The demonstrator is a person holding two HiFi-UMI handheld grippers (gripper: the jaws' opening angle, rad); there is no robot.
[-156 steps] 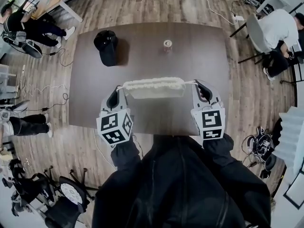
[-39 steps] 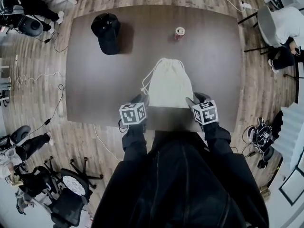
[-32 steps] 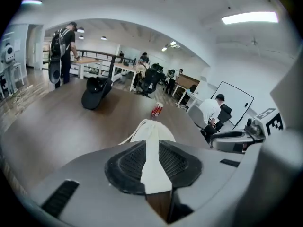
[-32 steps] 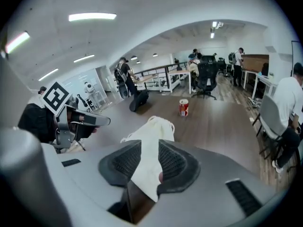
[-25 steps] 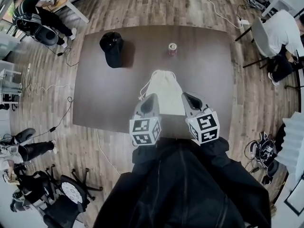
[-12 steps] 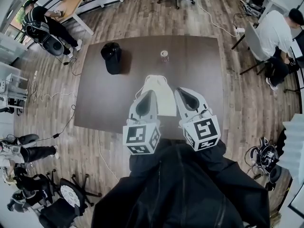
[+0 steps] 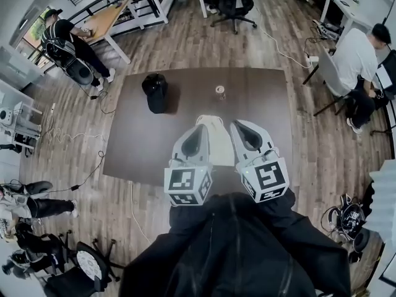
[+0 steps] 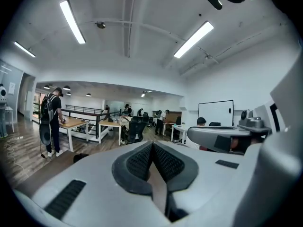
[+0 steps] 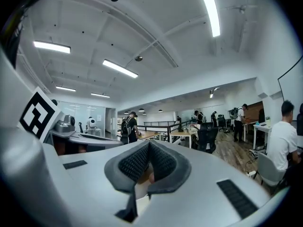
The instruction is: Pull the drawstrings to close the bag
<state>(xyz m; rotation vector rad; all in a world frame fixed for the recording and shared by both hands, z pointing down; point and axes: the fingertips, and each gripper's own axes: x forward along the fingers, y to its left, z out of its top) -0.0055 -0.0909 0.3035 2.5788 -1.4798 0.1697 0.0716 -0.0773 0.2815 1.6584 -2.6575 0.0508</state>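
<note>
The cream drawstring bag (image 7: 218, 142) lies flat on the dark brown table (image 7: 136, 147), its gathered top pointing away from me. Both grippers are held up off the table, close under the head camera, side by side over the bag's near part. My left gripper (image 7: 199, 127) is shut with nothing in it, and my right gripper (image 7: 237, 124) is shut and empty too. In the left gripper view the left gripper (image 8: 152, 146) points level across the office, pads pressed together. The right gripper (image 9: 147, 146) also faces the room. Neither gripper view shows the bag.
A black cap (image 7: 154, 91) sits at the table's far left and a small can (image 7: 220, 91) at its far middle. A seated person (image 7: 359, 48) and chair are right of the table. Desks, a standing person (image 7: 65, 39) and floor cables lie beyond.
Both grippers have let go of the bag and risen from the table toward the camera, drawing closer together. The bag stays on the table, and the head view now takes in more of the room.
</note>
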